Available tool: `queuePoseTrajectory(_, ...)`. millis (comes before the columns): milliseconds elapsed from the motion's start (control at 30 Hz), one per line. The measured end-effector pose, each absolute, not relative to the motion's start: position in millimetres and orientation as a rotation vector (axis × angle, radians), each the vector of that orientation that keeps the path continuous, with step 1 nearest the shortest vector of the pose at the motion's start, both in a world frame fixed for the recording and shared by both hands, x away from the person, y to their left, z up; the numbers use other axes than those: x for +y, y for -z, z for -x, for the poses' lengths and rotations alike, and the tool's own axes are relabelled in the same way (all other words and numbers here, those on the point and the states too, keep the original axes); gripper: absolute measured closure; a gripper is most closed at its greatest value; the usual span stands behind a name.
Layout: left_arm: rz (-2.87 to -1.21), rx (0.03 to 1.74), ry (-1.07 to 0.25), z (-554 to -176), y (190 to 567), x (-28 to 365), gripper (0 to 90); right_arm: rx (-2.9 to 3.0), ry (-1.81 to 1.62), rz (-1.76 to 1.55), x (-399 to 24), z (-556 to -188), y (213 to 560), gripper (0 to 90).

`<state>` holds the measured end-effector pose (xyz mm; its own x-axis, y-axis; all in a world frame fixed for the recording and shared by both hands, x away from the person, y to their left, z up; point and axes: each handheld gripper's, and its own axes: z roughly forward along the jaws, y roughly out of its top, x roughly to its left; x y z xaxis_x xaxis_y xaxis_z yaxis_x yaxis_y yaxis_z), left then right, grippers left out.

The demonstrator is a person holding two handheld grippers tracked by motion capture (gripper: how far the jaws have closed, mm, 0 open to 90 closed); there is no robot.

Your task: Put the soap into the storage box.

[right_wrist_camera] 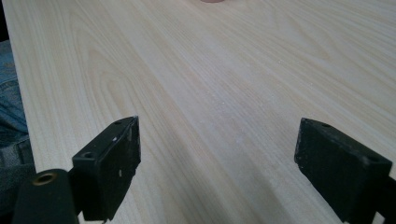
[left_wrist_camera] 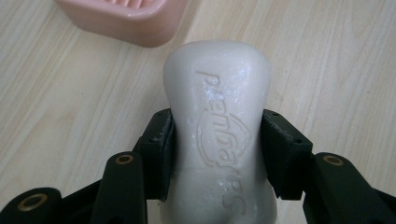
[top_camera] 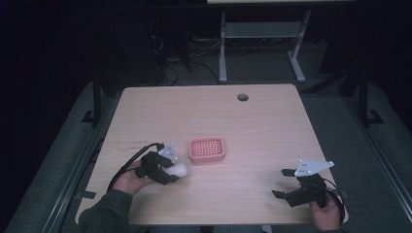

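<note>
The white soap (left_wrist_camera: 218,135) sits squeezed tight between the left gripper (top_camera: 171,171) fingers, just beside the pink tray (top_camera: 207,149) mid-surface. The right gripper (right_wrist_camera: 217,172) fingers are wide apart, holding nothing, near the surface (top_camera: 272,126) front edge.

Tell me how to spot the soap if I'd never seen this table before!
Look at the wooden table and find the pink dish near its middle. Beside it, toward the person, the left gripper is clamped on the soap. It is the one white thing there: a smooth, rounded bar with letters pressed into its top.
</note>
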<state>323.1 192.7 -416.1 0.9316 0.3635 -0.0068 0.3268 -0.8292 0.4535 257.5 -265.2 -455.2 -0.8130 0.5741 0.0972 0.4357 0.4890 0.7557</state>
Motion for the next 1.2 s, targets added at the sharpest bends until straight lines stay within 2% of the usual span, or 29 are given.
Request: queuePoseTrajectory(1200, -2.64, 0.458, -0.087, -350.1, 406.6, 167.7, 49.3, 2.562, -1.241, -0.88, -266.7, -257.5, 455.9, 14.2)
